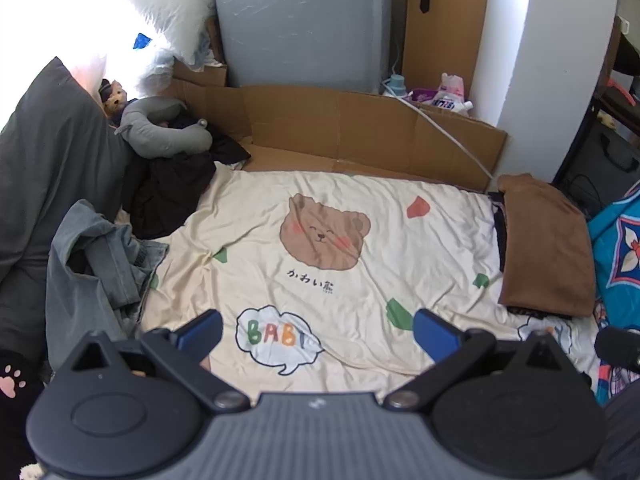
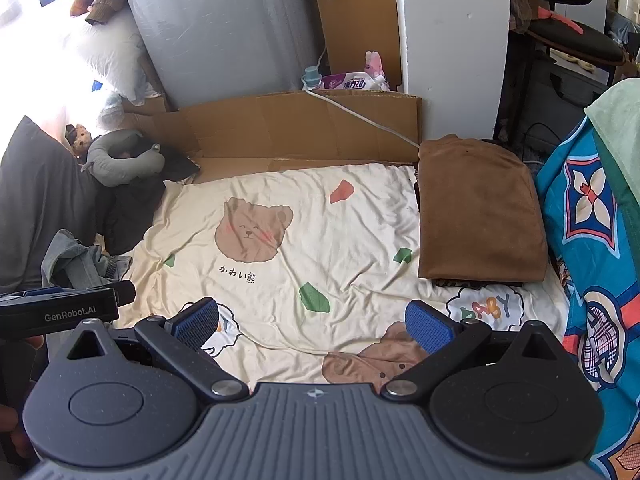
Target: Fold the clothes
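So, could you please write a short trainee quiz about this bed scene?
1. True or false: both grippers hold cloth.
2. Which garment is already folded? A) brown top B) blue-grey jeans C) black garment
3. What is printed mid-sheet?

Key
1. False: left gripper and right gripper are open and empty.
2. A: the folded brown top; crumpled blue-grey jeans and black garment lie at the left.
3. A brown bear face on the cream sheet.

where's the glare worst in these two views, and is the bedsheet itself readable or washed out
Left wrist view: the upper-left corner is blown out to white around the white pillow; the cream bedsheet is evenly lit, its bear print sharp. Right wrist view: the same burn-out at the top left, smaller; the sheet and the folded brown garment stay clear. Both views bend straight edges near the rim.
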`<state>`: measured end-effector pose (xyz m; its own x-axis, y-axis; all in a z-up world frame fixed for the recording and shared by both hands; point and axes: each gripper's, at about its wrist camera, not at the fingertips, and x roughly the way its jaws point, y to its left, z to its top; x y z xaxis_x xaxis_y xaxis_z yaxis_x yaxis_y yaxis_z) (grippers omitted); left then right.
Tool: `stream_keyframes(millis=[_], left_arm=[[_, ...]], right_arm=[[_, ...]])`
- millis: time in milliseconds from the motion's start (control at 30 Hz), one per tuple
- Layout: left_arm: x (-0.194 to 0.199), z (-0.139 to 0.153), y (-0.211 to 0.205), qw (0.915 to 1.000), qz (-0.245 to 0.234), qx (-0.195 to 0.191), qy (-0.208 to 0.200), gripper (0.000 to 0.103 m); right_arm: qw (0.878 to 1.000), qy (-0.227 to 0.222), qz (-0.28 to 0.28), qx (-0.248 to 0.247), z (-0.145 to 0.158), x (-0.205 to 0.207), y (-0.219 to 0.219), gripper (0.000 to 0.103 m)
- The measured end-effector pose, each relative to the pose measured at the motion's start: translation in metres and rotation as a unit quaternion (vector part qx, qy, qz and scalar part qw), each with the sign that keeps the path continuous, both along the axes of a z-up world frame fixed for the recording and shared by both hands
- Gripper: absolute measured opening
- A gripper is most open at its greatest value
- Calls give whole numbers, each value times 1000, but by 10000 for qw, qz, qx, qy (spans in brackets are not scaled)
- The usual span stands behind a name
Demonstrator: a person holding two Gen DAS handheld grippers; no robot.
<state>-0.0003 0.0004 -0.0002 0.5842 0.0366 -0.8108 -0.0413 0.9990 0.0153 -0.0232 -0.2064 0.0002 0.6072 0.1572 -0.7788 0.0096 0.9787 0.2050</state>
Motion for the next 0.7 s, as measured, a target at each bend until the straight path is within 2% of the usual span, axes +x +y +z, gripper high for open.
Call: stream_keyframes(millis=[700], left_arm=[[-6,0,-2,9998,85,165,-77,102]], right_arm=[[10000,4,7,-48,0,0,2,102]])
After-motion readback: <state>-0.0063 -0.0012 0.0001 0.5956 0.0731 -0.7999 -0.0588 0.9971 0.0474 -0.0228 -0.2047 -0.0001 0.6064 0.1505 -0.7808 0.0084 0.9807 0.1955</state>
